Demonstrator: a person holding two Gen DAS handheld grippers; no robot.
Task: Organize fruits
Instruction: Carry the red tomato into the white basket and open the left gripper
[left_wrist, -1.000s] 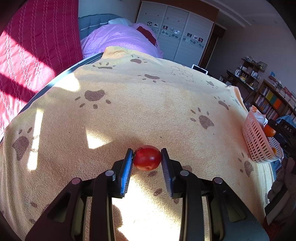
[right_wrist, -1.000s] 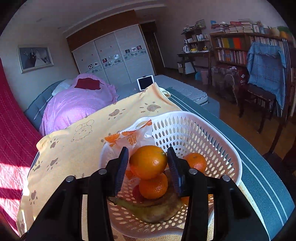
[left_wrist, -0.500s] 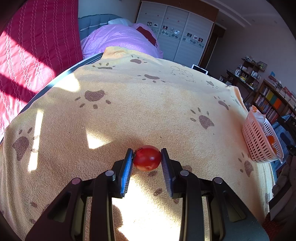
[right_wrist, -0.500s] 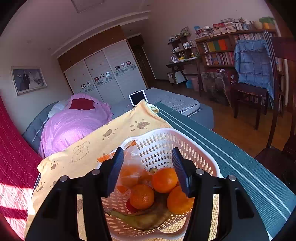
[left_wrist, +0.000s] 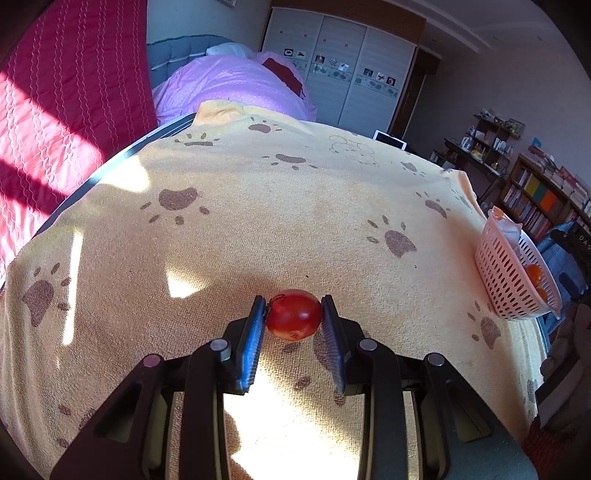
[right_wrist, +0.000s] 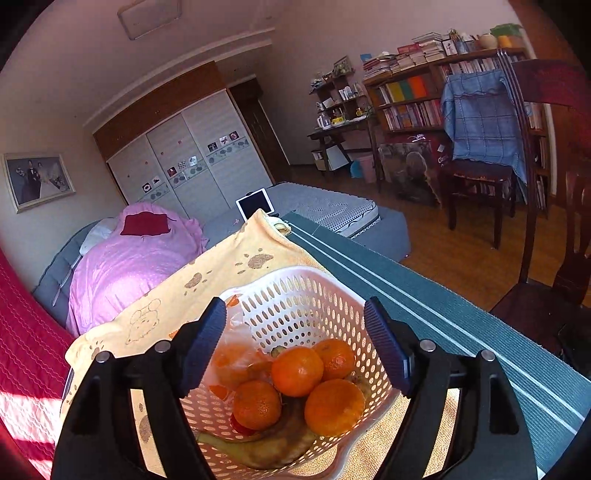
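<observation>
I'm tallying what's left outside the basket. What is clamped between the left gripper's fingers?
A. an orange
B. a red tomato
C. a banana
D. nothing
B: the left gripper is shut on a red tomato above the paw-print blanket, while the oranges lie in the basket.

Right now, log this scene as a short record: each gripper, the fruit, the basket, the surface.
left gripper: shut on the tomato, just above the blanket
right gripper: open, jaws just widened, nothing between them, over the basket
basket: white, perforated, holds oranges, a banana, a plastic bag
surface: yellow paw-print blanket
left to do: tomato not yet in basket
</observation>
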